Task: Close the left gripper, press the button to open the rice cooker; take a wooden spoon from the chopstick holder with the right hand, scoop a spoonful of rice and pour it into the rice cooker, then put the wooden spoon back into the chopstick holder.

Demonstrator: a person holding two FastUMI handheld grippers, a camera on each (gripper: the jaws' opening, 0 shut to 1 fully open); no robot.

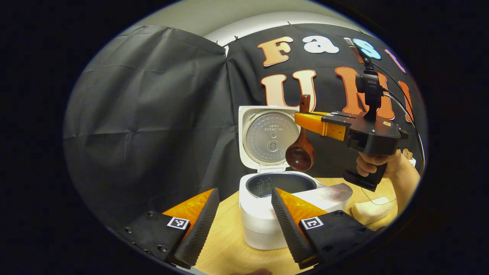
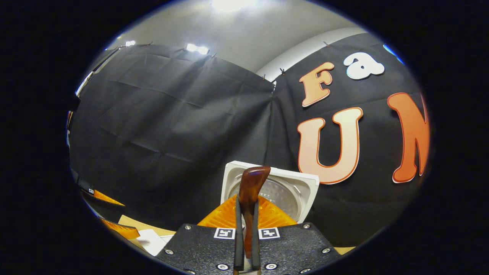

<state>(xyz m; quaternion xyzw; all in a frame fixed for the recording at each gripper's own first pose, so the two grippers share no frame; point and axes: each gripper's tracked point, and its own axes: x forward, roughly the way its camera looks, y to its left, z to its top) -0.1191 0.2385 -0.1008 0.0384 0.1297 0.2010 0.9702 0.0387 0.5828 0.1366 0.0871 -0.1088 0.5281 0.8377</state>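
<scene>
The white rice cooker (image 1: 263, 225) stands on the wooden table with its lid (image 1: 267, 135) raised and its dark inner pot (image 1: 280, 183) showing. My left gripper (image 1: 244, 214) is open just in front of it, nothing between its fingers. Above the pot, a hand holds my right gripper (image 1: 303, 116), shut on the handle of a wooden spoon (image 1: 300, 154). The spoon hangs bowl-down with its back to me, so its contents are hidden. In the right gripper view the spoon handle (image 2: 252, 181) stands up between the shut fingers of the right gripper (image 2: 246, 202), with the lid (image 2: 284, 191) behind.
A pale rounded object (image 1: 370, 212) lies on the table (image 1: 225, 244) right of the cooker. A small white container (image 1: 409, 157) sits far right behind the wrist. The left gripper (image 2: 110, 214) shows low at the left, beside a white sheet (image 2: 151, 240).
</scene>
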